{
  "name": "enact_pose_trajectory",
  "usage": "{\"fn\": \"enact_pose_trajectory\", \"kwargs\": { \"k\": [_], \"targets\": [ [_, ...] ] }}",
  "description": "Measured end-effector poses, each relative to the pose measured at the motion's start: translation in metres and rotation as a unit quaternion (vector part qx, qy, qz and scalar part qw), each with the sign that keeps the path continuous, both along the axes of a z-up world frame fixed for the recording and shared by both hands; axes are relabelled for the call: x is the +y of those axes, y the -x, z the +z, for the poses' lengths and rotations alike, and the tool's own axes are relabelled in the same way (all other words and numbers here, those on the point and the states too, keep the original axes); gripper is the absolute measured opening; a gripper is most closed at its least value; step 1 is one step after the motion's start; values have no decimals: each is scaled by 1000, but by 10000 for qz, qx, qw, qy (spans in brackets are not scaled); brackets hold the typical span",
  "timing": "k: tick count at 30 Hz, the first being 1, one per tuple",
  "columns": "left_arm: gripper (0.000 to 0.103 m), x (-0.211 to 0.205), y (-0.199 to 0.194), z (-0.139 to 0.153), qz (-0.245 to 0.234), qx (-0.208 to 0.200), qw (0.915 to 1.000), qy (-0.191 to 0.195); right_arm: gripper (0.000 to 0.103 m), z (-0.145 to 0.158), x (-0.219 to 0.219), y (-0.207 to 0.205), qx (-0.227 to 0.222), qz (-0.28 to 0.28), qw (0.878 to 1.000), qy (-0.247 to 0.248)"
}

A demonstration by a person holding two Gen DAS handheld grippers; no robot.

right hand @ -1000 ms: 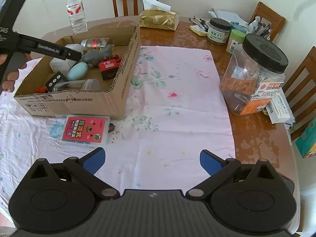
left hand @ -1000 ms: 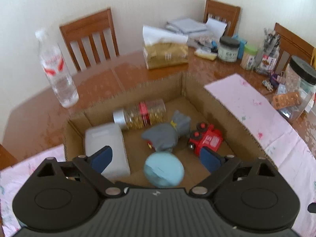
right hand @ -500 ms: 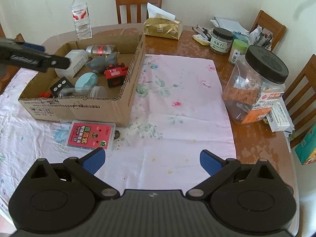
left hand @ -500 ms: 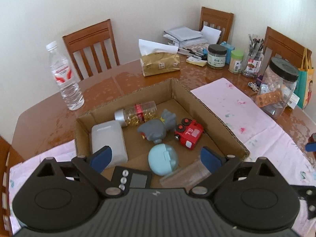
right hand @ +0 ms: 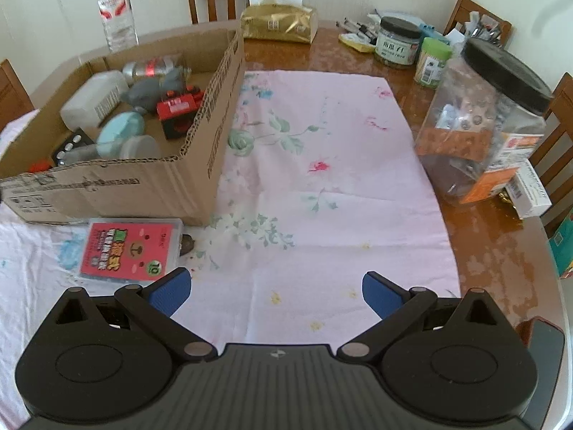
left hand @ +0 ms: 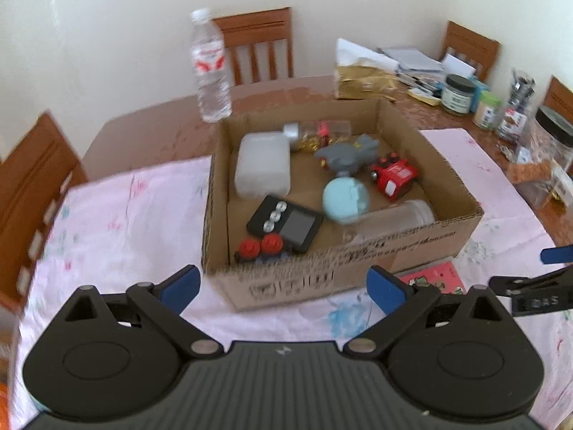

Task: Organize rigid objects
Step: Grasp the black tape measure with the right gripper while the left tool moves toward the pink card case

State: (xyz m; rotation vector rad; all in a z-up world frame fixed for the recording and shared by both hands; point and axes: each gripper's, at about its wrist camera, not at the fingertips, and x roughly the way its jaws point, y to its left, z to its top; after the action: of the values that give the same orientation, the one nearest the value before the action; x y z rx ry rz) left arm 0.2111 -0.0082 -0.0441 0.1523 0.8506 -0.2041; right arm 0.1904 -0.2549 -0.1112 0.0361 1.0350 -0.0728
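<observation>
A cardboard box [left hand: 358, 272] [right hand: 118, 186] stands on the pink floral cloth. It holds a white plastic container [left hand: 263, 165], a grey toy [left hand: 345, 156], a red toy car [left hand: 394, 175], a light blue round case [left hand: 345, 197], a black timer [left hand: 286, 224], a clear jar [left hand: 397, 218] and a pill bottle [left hand: 318, 132]. A red card case [right hand: 130, 249] lies on the cloth in front of the box. My left gripper [left hand: 283, 286] is open and empty, in front of the box. My right gripper [right hand: 275, 292] is open and empty over the cloth, right of the card case.
A water bottle [left hand: 211, 68] stands behind the box. A gold tissue pack [right hand: 279, 23], small jars [right hand: 397, 46] and a large black-lidded clear jar [right hand: 490, 122] stand on the wooden table at the right. Chairs surround the table.
My left gripper has pulled back out of the box toward the near side, and the whole box now shows. My right gripper has moved forward, closer to the card case.
</observation>
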Motion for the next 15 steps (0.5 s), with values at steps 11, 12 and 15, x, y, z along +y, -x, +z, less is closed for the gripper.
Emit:
{"fn": "enact_pose_trajectory", "kwargs": {
  "k": [11, 12, 15],
  "targets": [
    [99, 27, 7, -15, 147, 342, 9990, 255, 103, -13, 29, -26, 98, 215, 9994, 245],
    [99, 30, 6, -16, 171, 347, 9989, 248, 103, -13, 32, -28, 100, 256, 9993, 252],
    [99, 37, 4, -17, 218, 356, 9989, 235, 103, -14, 42, -31, 126, 344, 9990, 248]
  ]
}}
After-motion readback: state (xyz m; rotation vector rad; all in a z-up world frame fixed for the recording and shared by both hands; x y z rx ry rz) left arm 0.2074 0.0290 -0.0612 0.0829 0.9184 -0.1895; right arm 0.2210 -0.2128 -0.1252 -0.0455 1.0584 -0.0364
